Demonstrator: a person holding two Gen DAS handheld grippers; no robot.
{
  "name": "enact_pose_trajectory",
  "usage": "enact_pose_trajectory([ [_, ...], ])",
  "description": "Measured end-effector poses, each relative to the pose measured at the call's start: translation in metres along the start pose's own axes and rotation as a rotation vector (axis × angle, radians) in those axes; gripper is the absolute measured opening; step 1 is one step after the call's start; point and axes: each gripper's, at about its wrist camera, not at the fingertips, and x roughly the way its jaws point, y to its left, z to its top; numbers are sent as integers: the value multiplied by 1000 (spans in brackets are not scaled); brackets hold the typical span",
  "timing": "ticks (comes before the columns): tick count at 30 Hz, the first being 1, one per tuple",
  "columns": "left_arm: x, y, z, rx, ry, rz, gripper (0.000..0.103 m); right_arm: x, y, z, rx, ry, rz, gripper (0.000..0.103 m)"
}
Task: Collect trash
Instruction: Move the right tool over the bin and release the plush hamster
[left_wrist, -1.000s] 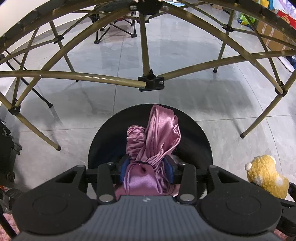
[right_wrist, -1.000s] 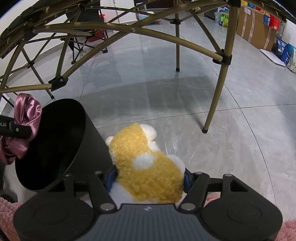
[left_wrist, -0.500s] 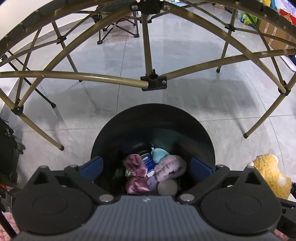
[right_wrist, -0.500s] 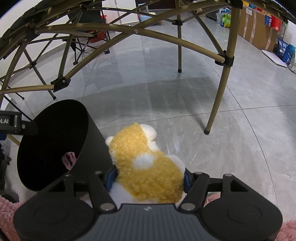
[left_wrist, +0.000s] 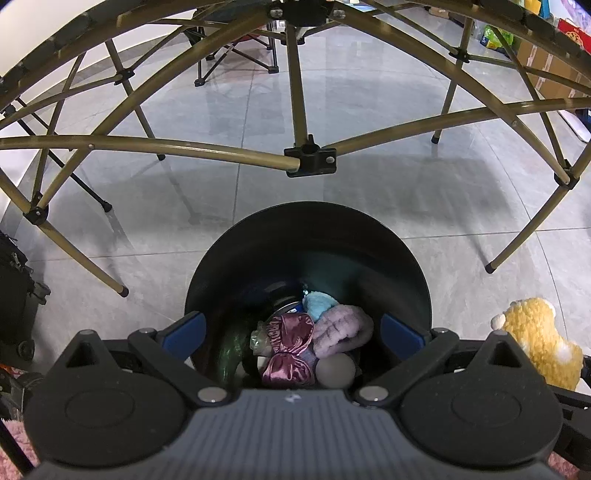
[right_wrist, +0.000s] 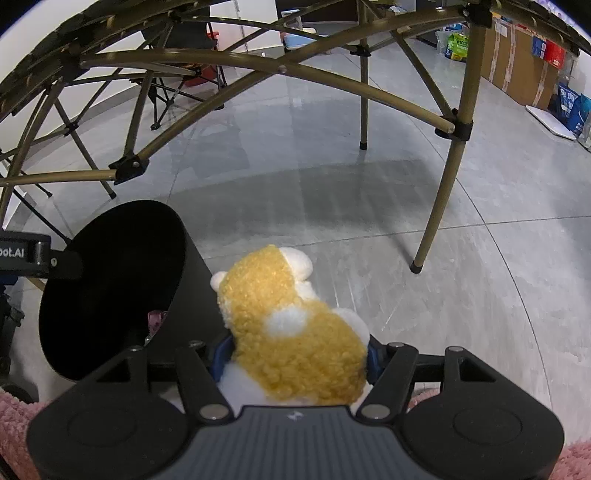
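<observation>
Two grippers showing, both low over a grey tiled floor (left_wrist: 332, 110) beneath a bronze folding frame (left_wrist: 147, 146). Left gripper (left_wrist: 291, 332) is hovering directly above the mouth of a black bin (left_wrist: 306, 236), its blue-padded fingers (left_wrist: 184, 332) spread wide on either side of the opening and gripping nothing. Down in the bin a pink satin scrunchie (left_wrist: 290, 347) is lying on top of the pile, touching a lilac fuzzy item (left_wrist: 341, 328) on its right, with a light blue fluffy piece (left_wrist: 319, 302) just behind and a grey ball (left_wrist: 336, 371) near the front; a dark green shiny thing at the left of the pile is too dim to identify. Right of the bin, a yellow-and-white plush toy (left_wrist: 535, 339) is sitting at the edge of the left wrist view. Right gripper (right_wrist: 295, 356) is clamping that same plush toy (right_wrist: 295, 332) between its fingers, pads pressing into the fleece on both sides, just beside the bin's outer wall (right_wrist: 195, 295) and outside it. Pink fluffy rug (right_wrist: 14, 424) is showing at the bottom corners. Cardboard boxes (right_wrist: 517, 70) are standing far right against the wall.
</observation>
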Motion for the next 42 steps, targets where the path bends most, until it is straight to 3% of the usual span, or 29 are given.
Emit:
enact_pose_trajectory([
  [14, -12, 30, -6, -47, -19, 8, 103, -10, 33, 11, -76, -42, 25, 65],
  [42, -33, 122, -32, -218, -47, 43, 103, -15, 142, 34, -249, -92, 87, 65],
])
